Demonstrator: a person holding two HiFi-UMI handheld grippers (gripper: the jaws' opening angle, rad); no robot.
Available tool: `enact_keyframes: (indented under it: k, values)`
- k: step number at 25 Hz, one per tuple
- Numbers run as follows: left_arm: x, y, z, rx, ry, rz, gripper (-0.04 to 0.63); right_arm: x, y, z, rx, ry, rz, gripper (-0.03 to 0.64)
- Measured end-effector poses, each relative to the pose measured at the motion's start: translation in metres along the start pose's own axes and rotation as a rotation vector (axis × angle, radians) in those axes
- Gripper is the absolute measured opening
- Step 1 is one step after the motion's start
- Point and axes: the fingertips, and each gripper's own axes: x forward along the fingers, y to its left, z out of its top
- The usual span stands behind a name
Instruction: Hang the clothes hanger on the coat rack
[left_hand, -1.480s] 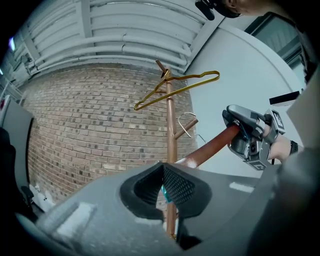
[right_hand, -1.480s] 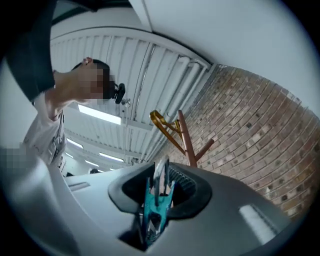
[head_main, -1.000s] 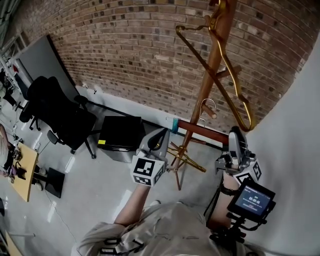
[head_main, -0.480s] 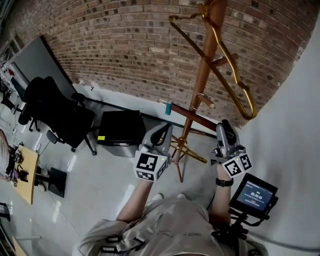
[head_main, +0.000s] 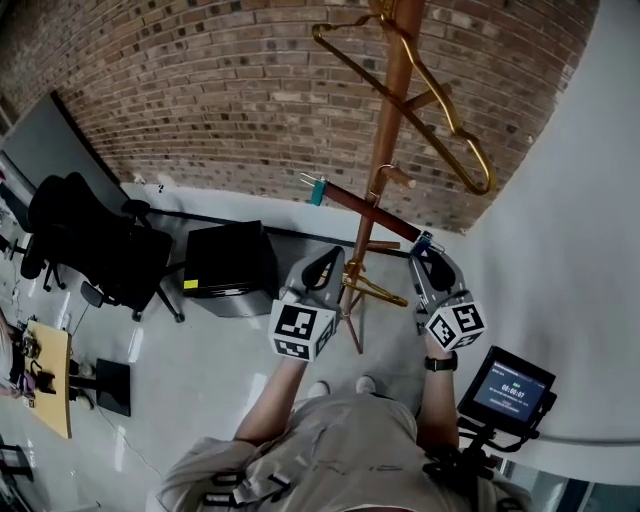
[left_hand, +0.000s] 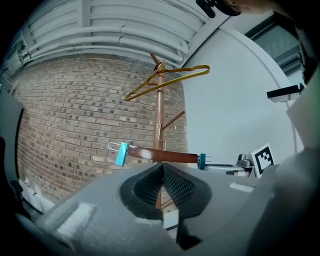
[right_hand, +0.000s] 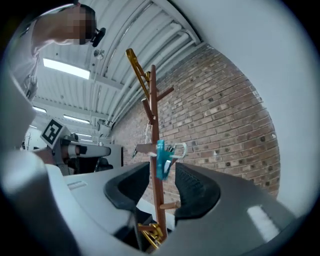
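Observation:
A wooden coat rack (head_main: 388, 140) stands before the brick wall. A gold wire hanger (head_main: 420, 75) hangs from its top. Lower down, a brown bar hanger (head_main: 365, 208) with teal clips hangs by its hook on a peg (head_main: 397, 178). My right gripper (head_main: 428, 256) is level at the bar's right end, and its jaws are opening. The teal clip (right_hand: 162, 160) sits in the gap between them, with neither pad pressing on it. My left gripper (head_main: 325, 264) is shut and empty, just in front of and below the bar (left_hand: 165, 156). Another gold hanger (head_main: 375, 290) lies at the rack's base.
A black office chair (head_main: 95, 235) and a black case (head_main: 230, 260) stand on the floor to the left. A wooden desk (head_main: 45, 375) is at the far left. A white wall (head_main: 570, 200) runs close on the right. A small screen (head_main: 505, 390) is mounted by my right arm.
My right gripper has come down beside the bar's right end and its jaws have spread wider. My left gripper has hardly shifted. The rack now sits higher in the head view.

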Motion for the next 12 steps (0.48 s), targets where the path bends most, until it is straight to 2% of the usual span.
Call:
enact_keyframes:
  k: [2, 5, 7, 9, 12]
  values:
    - [-0.022, -0.011, -0.003, -0.008, 0.000, -0.041, 0.000, -0.026, 0.019, -0.009, -0.001, 0.030, -0.046, 0.149]
    - [-0.077, -0.036, -0.008, -0.015, -0.002, -0.114, 0.000, -0.077, 0.071, -0.019, -0.023, 0.069, -0.119, 0.142]
    - [-0.107, -0.047, -0.010, -0.023, 0.003, -0.155, 0.000, -0.102, 0.101, -0.026, -0.032, 0.135, -0.180, 0.100]
    - [-0.116, -0.052, -0.011, -0.037, 0.014, -0.182, 0.000, -0.109, 0.116, -0.033, -0.037, 0.212, -0.231, 0.049]
    - [-0.103, -0.052, -0.024, -0.061, 0.045, -0.197, 0.000, -0.101, 0.130, -0.039, -0.059, 0.266, -0.217, 0.040]
